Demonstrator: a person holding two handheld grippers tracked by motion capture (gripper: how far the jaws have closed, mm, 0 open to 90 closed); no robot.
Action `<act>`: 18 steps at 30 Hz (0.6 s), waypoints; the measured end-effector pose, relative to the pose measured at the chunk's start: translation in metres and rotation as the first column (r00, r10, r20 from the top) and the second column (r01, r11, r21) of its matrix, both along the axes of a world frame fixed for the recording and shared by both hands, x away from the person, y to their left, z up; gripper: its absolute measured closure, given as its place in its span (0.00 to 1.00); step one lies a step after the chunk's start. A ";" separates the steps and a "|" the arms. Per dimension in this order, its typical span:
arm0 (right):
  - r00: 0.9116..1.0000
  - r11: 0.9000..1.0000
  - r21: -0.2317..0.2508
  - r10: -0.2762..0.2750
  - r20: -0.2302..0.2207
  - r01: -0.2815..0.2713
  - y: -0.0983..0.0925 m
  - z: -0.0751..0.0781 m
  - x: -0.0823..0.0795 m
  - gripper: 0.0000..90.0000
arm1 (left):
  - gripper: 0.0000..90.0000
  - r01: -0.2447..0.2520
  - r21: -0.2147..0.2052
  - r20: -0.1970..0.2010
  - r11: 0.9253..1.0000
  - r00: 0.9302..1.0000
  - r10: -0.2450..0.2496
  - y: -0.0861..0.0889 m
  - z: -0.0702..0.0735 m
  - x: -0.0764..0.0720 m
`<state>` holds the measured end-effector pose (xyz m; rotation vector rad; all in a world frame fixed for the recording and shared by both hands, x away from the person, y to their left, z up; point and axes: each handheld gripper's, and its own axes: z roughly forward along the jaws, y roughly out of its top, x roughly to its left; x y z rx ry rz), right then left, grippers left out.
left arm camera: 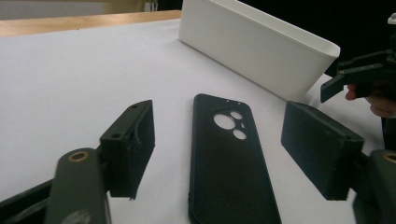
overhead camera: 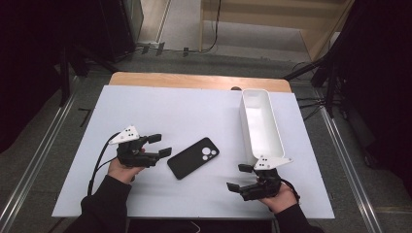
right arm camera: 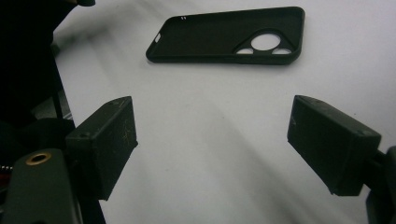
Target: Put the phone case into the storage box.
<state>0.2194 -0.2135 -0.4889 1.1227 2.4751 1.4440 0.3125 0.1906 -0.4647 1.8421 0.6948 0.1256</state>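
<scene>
A white sheet (overhead camera: 160, 116) is covering most of the table (overhead camera: 194, 80) and is taking up the middle of the high view, with a strip of bare wood showing along its far edge. On it, in the right half of that view, a long white bin (overhead camera: 260, 124) is lying end-on, running from the upper centre down toward the lower right, its open side facing up.

The left gripper (overhead camera: 162, 145) is sitting in a hand (overhead camera: 124, 167) at the lower left of the high view, its jaws pointing right. They are standing wide apart and are holding nothing. In the left gripper view the phone case (left arm camera: 229, 163) is lying on the sheet between and just beyond the two jaws, running up the middle of the frame with its camera holes at the far end; neither pad is touching it.

The right gripper (overhead camera: 239, 177) is sitting in the other hand (overhead camera: 282, 198) at the lower right of the high view, just below the near end of the bin, its jaws pointing left. They too are gaping wide with nothing but bare sheet between them. In the right gripper view the case (right arm camera: 229, 35) is lying well beyond the jaws, across the top of the frame, hollow side up.

In the high view the case (overhead camera: 193, 158) is lying flat at the lower centre, tilted, just right of the left gripper's jaws and apart from the right gripper, up and to its left.
</scene>
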 end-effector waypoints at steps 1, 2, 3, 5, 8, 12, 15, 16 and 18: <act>1.000 1.000 0.002 -0.002 -0.001 0.002 0.000 0.000 0.000 0.16 | 0.25 0.000 0.000 -0.002 1.000 1.000 0.000 0.000 0.000 -0.001; 1.000 1.000 0.002 -0.003 -0.005 0.004 0.000 0.000 0.000 0.16 | 0.25 0.004 0.003 -0.003 1.000 1.000 -0.004 0.000 0.000 -0.003; 1.000 1.000 0.005 -0.004 -0.002 0.004 0.000 0.000 0.000 0.16 | 0.25 0.012 0.012 -0.004 1.000 1.000 -0.012 0.000 0.000 -0.004; 1.000 1.000 0.007 -0.007 0.000 0.007 -0.001 0.000 0.000 0.16 | 0.25 0.021 0.009 -0.008 1.000 1.000 -0.021 0.000 0.000 -0.008; 1.000 1.000 0.004 -0.005 0.005 0.005 -0.001 0.000 0.000 0.16 | 0.25 0.031 0.011 -0.010 0.999 0.999 -0.031 0.001 0.000 -0.015; 1.000 1.000 0.006 -0.005 0.003 0.005 -0.002 0.000 0.000 0.16 | 0.25 0.050 0.014 -0.007 0.999 0.999 -0.050 0.002 0.001 -0.025; 1.000 1.000 0.004 -0.004 0.003 0.004 -0.002 0.000 0.000 0.16 | 0.25 0.058 0.039 0.011 0.998 0.998 -0.058 0.003 0.000 -0.030; 1.000 1.000 0.004 -0.005 0.003 0.005 -0.002 0.000 0.000 0.16 | 0.25 0.059 0.043 0.008 0.997 0.998 -0.059 0.004 0.000 -0.032; 1.000 1.000 0.004 -0.004 0.004 0.004 -0.002 0.000 0.000 0.16 | 0.25 0.056 0.035 0.003 0.998 0.998 -0.057 0.007 -0.001 -0.033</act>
